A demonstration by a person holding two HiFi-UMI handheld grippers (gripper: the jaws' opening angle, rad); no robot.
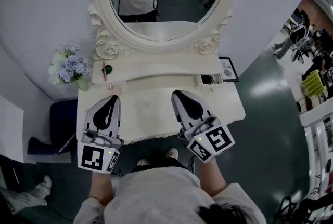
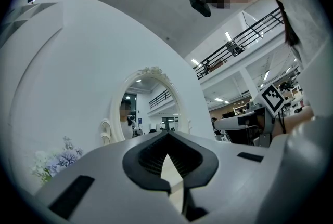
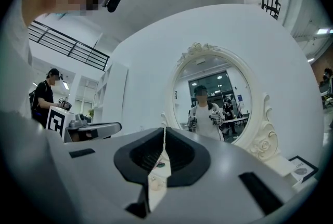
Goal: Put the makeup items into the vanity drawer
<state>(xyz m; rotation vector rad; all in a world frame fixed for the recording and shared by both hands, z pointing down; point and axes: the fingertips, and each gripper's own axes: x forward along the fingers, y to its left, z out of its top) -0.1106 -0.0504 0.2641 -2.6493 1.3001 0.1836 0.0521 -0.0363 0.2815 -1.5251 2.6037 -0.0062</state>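
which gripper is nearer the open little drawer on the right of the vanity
Right. The right gripper is just left of the open drawer, slightly nearer the person; the left gripper is over the vanity's opposite, left end.

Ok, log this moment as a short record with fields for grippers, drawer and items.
Left gripper: shut, empty, above the vanity top
Right gripper: shut, empty, above the same top
Small drawer: right ledge, looks open, dark contents unclear
Pink item: left ledge, near the foot of the mirror
Flowers: at the left end
Framed picture: right of the drawer
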